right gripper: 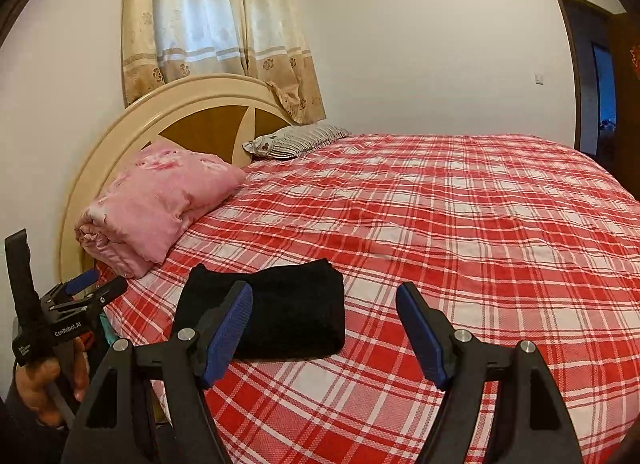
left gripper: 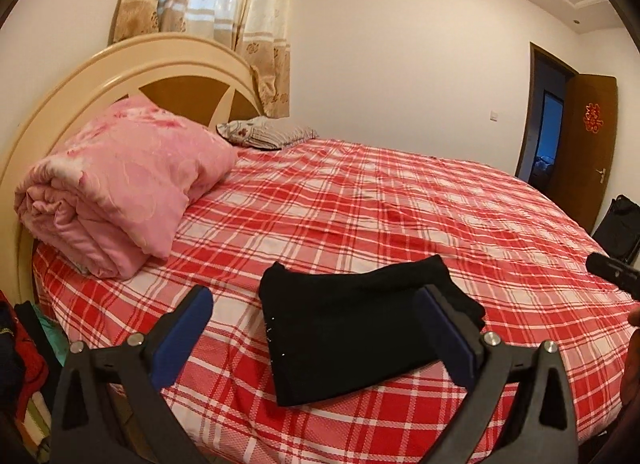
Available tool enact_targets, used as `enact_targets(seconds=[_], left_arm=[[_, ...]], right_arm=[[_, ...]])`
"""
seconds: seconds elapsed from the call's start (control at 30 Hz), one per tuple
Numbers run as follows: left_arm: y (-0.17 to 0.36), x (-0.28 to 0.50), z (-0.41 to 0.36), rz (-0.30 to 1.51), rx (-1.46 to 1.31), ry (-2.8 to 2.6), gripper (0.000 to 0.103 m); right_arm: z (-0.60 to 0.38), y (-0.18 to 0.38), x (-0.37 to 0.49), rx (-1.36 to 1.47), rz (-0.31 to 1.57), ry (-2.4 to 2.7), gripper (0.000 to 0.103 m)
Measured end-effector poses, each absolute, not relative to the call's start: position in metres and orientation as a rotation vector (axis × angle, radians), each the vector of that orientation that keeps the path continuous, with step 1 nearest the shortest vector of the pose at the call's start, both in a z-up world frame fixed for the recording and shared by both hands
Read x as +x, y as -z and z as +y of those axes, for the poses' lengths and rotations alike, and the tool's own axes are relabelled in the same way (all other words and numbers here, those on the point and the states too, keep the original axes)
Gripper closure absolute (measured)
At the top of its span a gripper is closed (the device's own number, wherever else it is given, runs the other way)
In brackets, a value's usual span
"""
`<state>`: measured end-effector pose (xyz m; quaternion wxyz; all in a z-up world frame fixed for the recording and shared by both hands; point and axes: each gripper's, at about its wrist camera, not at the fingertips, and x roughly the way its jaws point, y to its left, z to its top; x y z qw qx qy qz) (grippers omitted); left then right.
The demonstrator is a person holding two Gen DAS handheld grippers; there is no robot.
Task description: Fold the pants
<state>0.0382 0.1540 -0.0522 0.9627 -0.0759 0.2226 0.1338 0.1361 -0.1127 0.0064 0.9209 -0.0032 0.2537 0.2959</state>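
left gripper (left gripper: 316, 328) open, empty | folded black pants (left gripper: 360, 328) on bed (left gripper: 400, 204)

Black pants (left gripper: 352, 328) lie folded into a compact rectangle, flat on the bed.

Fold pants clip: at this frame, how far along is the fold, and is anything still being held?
Done: the black pants lie as a compact folded rectangle on the plaid bed. In hand: nothing; the left tool and the right tool are both open and off the fabric. Left: seemingly nothing, perhaps a last squaring of the uneven right-hand corner.
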Motion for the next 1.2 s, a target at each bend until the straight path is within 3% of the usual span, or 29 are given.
enact_targets(seconds=[1.2], left_arm=[[0.0506, 0.0338, 0.1439, 0.456, -0.14, -0.261, 0.0]], right_arm=[[-0.1081, -0.0069, 0.1292, -0.02, 0.514, -0.613, 0.027]])
